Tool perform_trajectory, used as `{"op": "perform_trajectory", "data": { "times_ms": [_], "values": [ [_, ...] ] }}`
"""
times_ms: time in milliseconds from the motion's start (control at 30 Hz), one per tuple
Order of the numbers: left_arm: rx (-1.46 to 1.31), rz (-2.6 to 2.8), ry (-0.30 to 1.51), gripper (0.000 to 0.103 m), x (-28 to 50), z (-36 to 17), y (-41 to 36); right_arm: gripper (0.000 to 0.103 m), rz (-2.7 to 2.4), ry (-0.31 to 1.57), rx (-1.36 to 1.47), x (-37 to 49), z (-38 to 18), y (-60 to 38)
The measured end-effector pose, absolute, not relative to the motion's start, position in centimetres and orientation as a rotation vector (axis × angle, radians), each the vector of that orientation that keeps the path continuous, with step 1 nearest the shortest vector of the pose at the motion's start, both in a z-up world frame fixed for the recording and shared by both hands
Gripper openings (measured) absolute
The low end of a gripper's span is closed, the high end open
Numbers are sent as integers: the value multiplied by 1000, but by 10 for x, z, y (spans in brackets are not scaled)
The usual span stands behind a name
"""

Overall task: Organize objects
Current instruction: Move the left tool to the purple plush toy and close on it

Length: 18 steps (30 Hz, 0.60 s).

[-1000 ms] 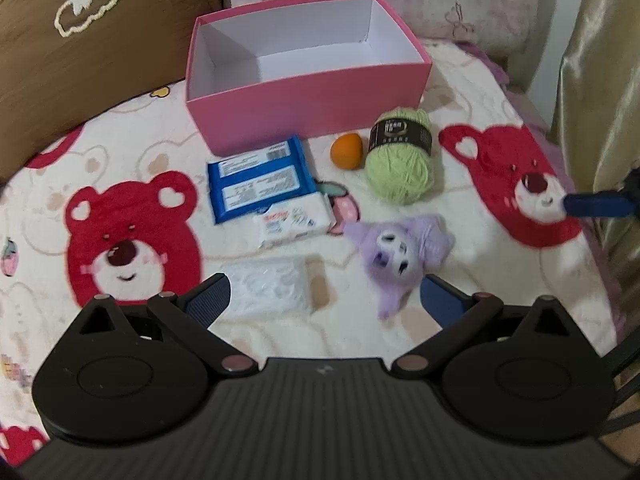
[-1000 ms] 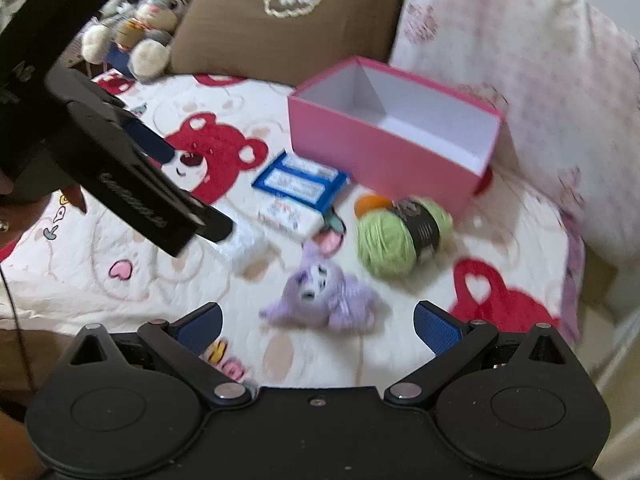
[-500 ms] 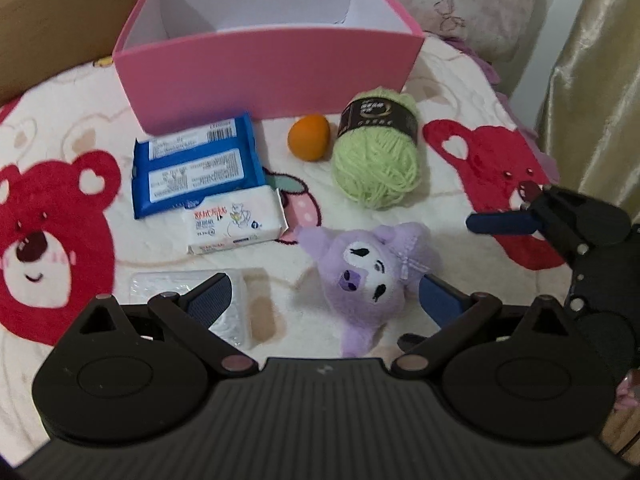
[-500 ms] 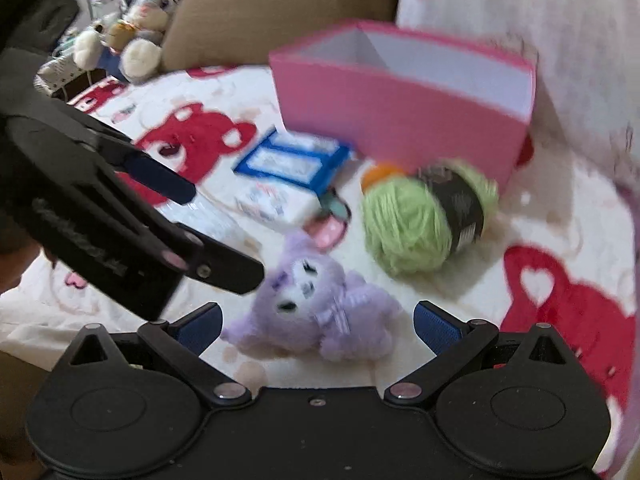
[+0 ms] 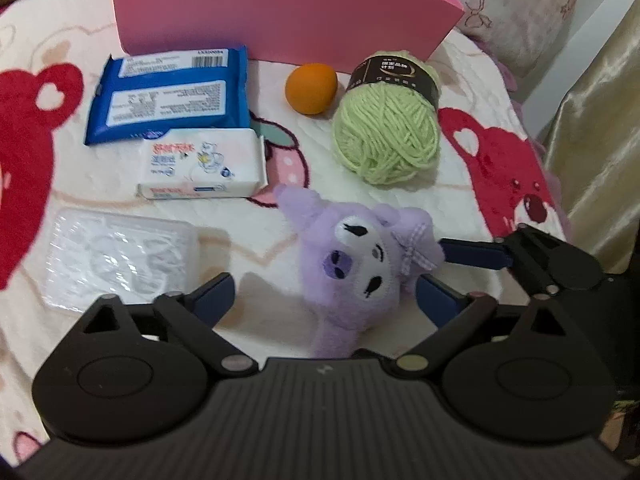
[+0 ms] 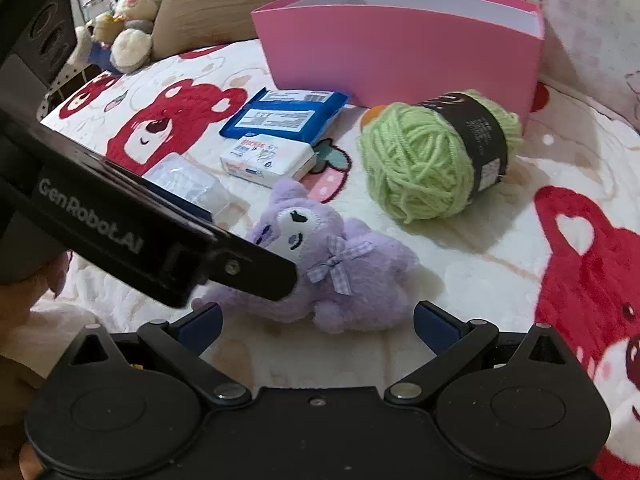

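A purple plush toy (image 5: 352,268) lies on the bear-print blanket, in front of a green yarn ball (image 5: 386,124). My left gripper (image 5: 324,298) straddles the toy. Its jaws are closing: the right pad is at the toy's side and the left pad is still apart. My right gripper (image 6: 318,326) stands open just short of the same toy (image 6: 352,276), and one blue fingertip (image 5: 472,254) reaches the toy's bow. The left gripper's finger (image 6: 240,268) lies across the toy's head. The open pink box (image 5: 280,12) stands behind.
An orange ball (image 5: 311,88), a blue wipes pack (image 5: 168,96), a white tissue pack (image 5: 202,164) and a clear plastic pack (image 5: 116,256) lie left of the toy. A curtain (image 5: 592,120) hangs past the bed's right edge. A rabbit plush (image 6: 132,20) sits against the pillows.
Both grippers have come down close to the purple toy. The left one now has the toy between its fingers and its jaws have narrowed a little. The right gripper's fingertip has reached the toy.
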<state>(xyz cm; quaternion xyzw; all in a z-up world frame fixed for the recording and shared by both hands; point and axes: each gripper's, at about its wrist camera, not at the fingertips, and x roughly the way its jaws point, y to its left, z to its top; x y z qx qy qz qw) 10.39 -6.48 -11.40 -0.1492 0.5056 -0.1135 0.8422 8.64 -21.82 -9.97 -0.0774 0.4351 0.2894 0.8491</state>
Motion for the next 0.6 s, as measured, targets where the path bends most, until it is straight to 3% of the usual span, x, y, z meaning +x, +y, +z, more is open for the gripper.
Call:
{"op": "perform_trajectory", "data": {
  "times_ms": [67,100,133,167,367,600],
  "values": [
    [-351,-250,1062,72,105,-118,-64,102,616,905,-186,87,-99,-215],
    [-370,-250,1065,65,107,-120,-64,98,619,902,-197,88,-99,-213],
    [-401,-256,1072,51,109,-125,-63,84,620,901,-210,89,-100,-211],
    [-436,-261,1077,48,111,-127,-61,82,609,910,-218,90,-102,-209],
    [-445,-277,1055,46,105,-118,-63,76,579,890,-259,80,-92,-205],
    [-350,-324,1014,46,95,-60,-66,76,564,824,-331,64,-41,-200]
  ]
}}
